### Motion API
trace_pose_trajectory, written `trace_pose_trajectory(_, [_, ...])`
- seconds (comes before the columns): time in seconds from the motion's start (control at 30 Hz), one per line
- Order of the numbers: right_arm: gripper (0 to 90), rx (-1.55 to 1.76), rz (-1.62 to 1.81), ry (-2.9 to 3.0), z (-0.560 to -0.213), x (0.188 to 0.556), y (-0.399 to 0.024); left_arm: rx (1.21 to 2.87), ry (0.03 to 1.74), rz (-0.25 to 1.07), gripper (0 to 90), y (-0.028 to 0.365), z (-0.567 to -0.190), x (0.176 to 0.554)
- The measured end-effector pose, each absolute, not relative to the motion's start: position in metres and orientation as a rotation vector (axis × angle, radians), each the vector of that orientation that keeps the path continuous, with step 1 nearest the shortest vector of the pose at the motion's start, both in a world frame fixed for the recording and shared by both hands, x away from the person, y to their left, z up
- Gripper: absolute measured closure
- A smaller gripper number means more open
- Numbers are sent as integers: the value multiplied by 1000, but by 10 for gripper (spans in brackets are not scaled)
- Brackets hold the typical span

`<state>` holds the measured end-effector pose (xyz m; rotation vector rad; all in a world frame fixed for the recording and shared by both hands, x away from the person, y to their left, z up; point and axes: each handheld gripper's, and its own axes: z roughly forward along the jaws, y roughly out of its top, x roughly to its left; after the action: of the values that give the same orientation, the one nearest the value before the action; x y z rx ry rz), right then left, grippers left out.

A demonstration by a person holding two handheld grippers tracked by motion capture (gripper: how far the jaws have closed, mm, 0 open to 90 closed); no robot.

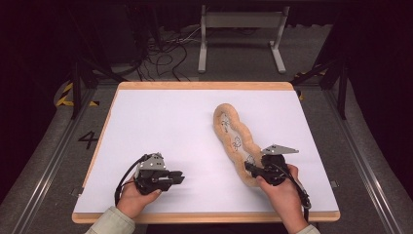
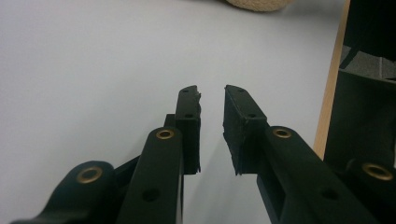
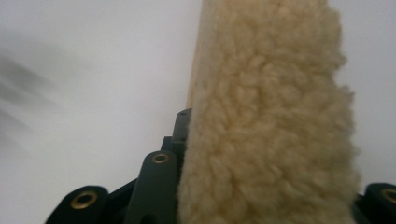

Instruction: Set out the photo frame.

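High view | long fleecy tan insole (image 1: 233,138) | right gripper (image 1: 252,170) clamps its near end | left gripper (image 1: 179,177) parted, empty

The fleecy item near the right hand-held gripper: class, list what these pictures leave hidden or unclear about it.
- Fleecy item, high view: near end covered by the right hand-held gripper.
- Right gripper view: fleece hides one jaw.
- High view: printed drawings on its pale inner face too small.
- Left gripper view: cut off by the top edge.

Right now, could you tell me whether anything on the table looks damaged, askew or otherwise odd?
Nothing looks damaged or spilled. The fleecy insole lies slanted across the right half of the white table, its near end between the jaws of the right gripper, which look closed on the fleece. The left gripper is empty, jaws slightly apart.
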<state>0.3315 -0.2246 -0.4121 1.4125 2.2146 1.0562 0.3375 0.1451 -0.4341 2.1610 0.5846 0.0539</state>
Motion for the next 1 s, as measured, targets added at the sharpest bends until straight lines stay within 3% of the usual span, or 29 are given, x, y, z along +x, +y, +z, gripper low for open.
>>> trace_pose_trajectory(0.2, [757, 1484, 1084, 2191, -412, 334, -230, 2160, 583, 49, 767, 146, -434, 338])
trace_pose_trajectory(1.0, [773, 1380, 1303, 2171, -389, 329, -238, 2144, 594, 56, 775, 152, -434, 335])
